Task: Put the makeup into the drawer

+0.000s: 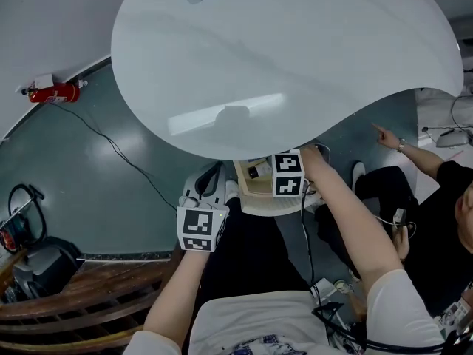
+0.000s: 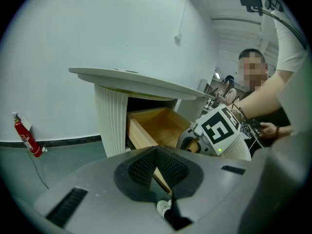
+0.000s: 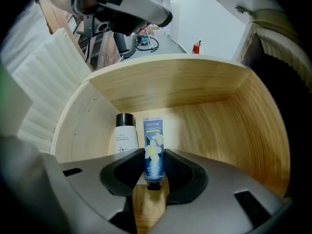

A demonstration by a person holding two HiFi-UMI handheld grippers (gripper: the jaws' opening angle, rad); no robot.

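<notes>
A blue makeup tube (image 3: 153, 147) with a white flower print stands between the pads of my right gripper (image 3: 153, 156), which is shut on it. The tube hangs cap-down inside the open wooden drawer (image 3: 214, 116). A white bottle (image 3: 124, 136) with a black cap lies on the drawer floor just left of the tube. In the head view the right gripper's marker cube (image 1: 287, 174) sits over the drawer (image 1: 242, 182) under the table edge. My left gripper (image 2: 157, 155) is shut and empty, held back to the left of the drawer (image 2: 155, 126).
The white round tabletop (image 1: 295, 58) overhangs the drawer, with a ribbed white pedestal (image 2: 111, 118) below it. A seated person (image 1: 417, 191) is at the right. A red fire extinguisher (image 1: 53, 92) and a cable (image 1: 118, 150) lie on the floor at left; wooden slats (image 1: 66, 302) are at lower left.
</notes>
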